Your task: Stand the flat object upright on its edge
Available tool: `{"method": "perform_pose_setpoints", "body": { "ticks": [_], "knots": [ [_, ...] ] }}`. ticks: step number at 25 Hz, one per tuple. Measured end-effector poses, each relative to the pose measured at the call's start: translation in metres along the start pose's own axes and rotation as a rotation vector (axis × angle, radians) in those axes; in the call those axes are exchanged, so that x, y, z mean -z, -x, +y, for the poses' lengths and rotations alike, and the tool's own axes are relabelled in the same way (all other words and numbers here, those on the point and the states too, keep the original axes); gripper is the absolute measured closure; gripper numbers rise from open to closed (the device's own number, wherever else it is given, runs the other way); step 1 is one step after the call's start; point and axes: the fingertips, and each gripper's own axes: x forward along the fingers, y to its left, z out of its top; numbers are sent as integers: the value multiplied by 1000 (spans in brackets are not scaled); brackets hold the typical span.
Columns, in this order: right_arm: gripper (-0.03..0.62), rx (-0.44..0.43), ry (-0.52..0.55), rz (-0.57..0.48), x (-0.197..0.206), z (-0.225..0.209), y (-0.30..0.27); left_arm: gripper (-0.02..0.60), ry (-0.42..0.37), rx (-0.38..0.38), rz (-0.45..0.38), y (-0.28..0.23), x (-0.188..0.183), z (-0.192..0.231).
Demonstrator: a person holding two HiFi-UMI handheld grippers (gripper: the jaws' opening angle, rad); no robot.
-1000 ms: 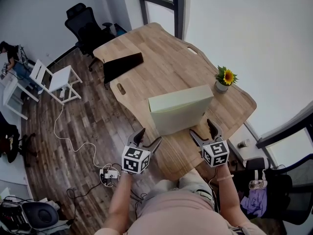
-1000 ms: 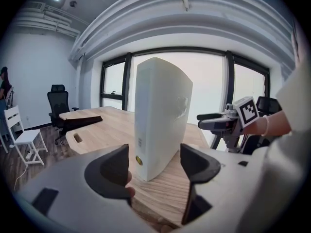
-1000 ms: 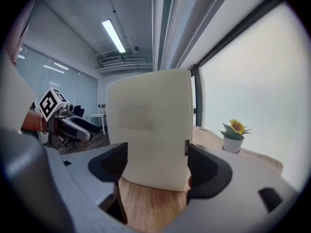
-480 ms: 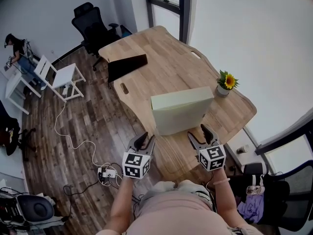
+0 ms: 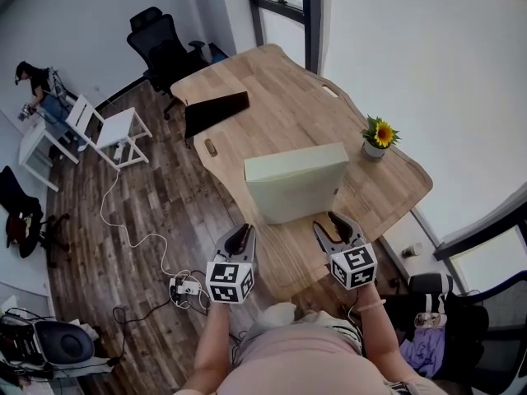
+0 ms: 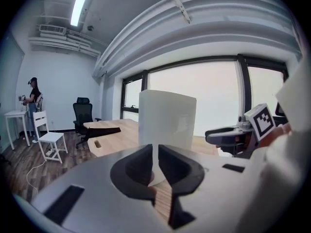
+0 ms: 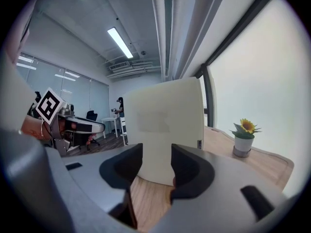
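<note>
Flat object [image 5: 292,192] stands upright on its edge near the front of the tabletop [image 5: 272,97], touched by neither tool. We note that the left hand-held gripper [image 5: 241,235] has just been closing and is almost shut on nothing. The right hand-held gripper [image 5: 332,223], also closing, stands part open and empty, and a knock from either, or a tabletop jolt, could topple it.
</note>
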Motion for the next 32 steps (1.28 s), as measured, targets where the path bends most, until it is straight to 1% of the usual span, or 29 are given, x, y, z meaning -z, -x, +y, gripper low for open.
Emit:
{"method": "perform_pose_setpoints", "body": {
  "ticks": [9,15,22,27,32],
  "knots": [
    [467,-19,-11,-34,-5,7,29,560,-14,-42,-25,23,-11,-27],
    [542,-18,-8,-77,-15,9,54,566,-19,-56,-54,40,-20,-50],
    [593,-29,17,-104,-15,9,80,571,-29,-77,-88,56,-25,-78],
    [594,-38,43,-134,-22,9,99,571,-23,-91,-114,69,-31,-97],
    [594,-43,53,-159,-32,7,116,571,-46,-89,-125,79,-39,-117]
  ]
}}
